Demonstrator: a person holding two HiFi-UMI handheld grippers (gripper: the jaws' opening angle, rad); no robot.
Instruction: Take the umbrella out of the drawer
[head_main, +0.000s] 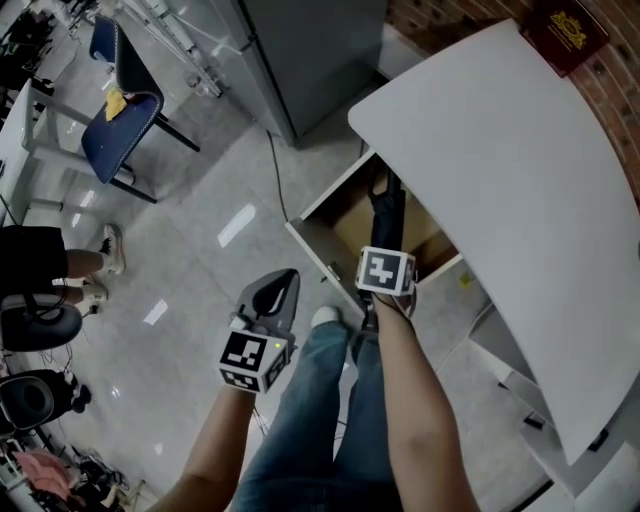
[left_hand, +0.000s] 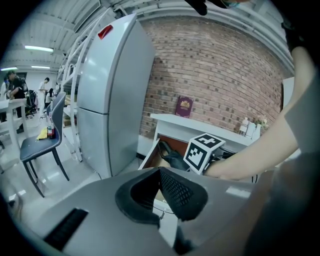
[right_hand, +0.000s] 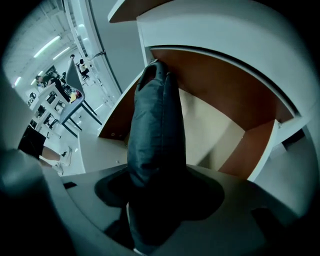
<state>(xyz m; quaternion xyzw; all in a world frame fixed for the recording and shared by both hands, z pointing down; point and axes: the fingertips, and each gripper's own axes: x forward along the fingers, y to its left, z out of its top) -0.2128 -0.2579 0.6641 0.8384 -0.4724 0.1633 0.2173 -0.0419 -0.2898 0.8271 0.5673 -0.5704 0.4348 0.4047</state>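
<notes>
A folded black umbrella (head_main: 388, 215) stands steeply out of the open wooden drawer (head_main: 315, 252) under the white desk. My right gripper (head_main: 384, 272) points down over the drawer's front and is shut on the umbrella. In the right gripper view the umbrella (right_hand: 155, 125) rises from between the jaws (right_hand: 157, 195), its tip against the drawer's brown inner wall (right_hand: 240, 150). My left gripper (head_main: 278, 287) hangs left of the drawer above the floor, its jaws together and holding nothing. From the left gripper (left_hand: 161, 172) view I see the drawer (left_hand: 150, 157) and the right gripper's marker cube (left_hand: 204, 151).
The white desk top (head_main: 500, 180) overhangs the drawer, with a maroon book (head_main: 565, 30) at its far corner. A grey fridge (head_main: 310, 50) stands beyond the drawer. A blue chair (head_main: 120, 125) and another person's legs (head_main: 60, 265) are at the left.
</notes>
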